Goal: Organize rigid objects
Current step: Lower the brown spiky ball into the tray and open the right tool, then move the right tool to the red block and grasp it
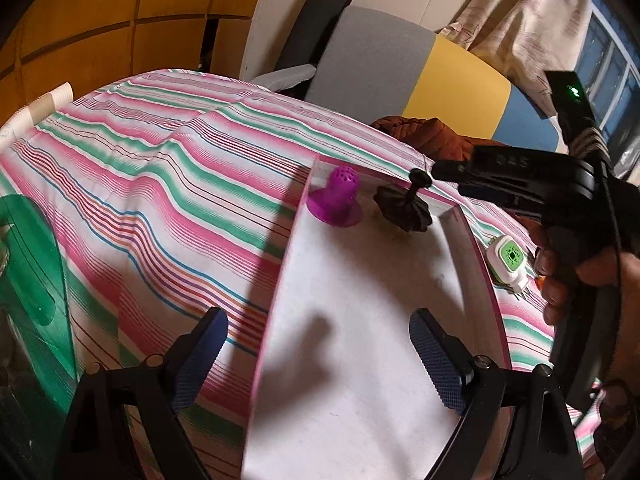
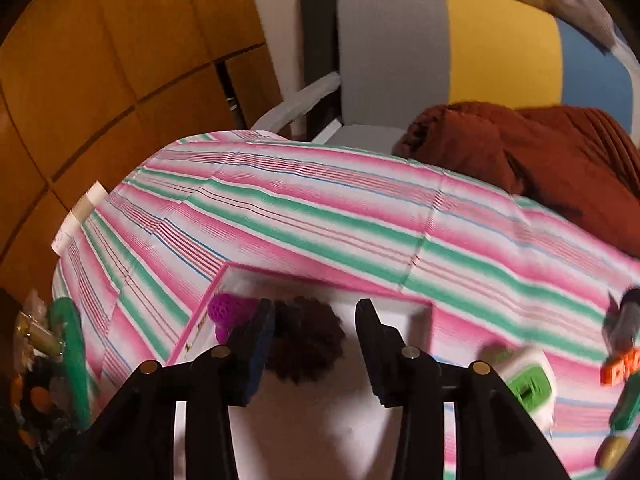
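Ribbed black top (image 1: 404,210), perforated purple stopper (image 1: 338,198)

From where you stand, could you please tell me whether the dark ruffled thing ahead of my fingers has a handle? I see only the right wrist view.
Observer: Yes. The black ruffled piece has an upright stem ending in a knob, and the right gripper has its tips beside that knob.
Operator: Thank you. Is the purple piece standing or lying?
Observer: The purple piece stands upright on its wide flange, in the far left corner of the tray.
Operator: And where is the other gripper?
Observer: The left gripper is open, above the tray's near left wall.
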A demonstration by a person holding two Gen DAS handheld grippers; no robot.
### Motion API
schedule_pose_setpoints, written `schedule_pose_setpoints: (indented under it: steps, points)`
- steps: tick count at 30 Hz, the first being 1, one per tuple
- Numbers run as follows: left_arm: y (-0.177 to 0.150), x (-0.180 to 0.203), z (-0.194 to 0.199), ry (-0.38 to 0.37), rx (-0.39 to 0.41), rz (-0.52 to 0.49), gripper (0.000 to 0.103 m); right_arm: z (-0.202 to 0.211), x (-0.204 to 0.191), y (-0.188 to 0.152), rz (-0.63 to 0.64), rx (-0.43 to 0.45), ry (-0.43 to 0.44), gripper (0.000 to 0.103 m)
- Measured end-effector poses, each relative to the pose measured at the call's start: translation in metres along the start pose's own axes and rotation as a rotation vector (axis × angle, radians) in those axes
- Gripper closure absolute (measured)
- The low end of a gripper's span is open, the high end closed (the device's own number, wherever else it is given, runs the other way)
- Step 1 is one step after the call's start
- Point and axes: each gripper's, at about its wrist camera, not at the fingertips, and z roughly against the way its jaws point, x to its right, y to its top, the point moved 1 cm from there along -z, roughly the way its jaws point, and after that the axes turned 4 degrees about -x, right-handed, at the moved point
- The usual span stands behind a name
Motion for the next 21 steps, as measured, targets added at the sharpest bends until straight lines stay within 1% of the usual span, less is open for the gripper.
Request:
schedule_pose_setpoints:
  steps: [5,7,10,12,15,21]
  points:
    - [-0.009,0.011,0.001,-0.018,-0.013,-0.024,0.010,0.014,0.016,-0.020,-0.037,-0.019,-0.010,0.061]
    - [-0.012,0.016,0.003,-0.007,-0.014,-0.037,0.008,0.019,0.021,-0.028,-0.044,-0.020,-0.021,0.061]
    - [-0.015,0.019,0.008,-0.004,-0.003,-0.044,0.007,0.025,0.027,-0.037,-0.050,-0.021,-0.041,0.061]
    - [-0.016,0.020,0.012,-0.018,0.008,-0.044,0.007,0.030,0.032,-0.044,-0.060,-0.020,-0.043,0.061]
    - [-0.018,0.027,0.019,-0.011,0.029,-0.072,0.007,0.040,0.039,-0.056,-0.068,-0.019,-0.055,0.061]
    - [-0.030,0.046,0.025,-0.037,0.028,-0.127,0.007,0.058,0.057,-0.088,-0.054,-0.028,-0.121,0.061]
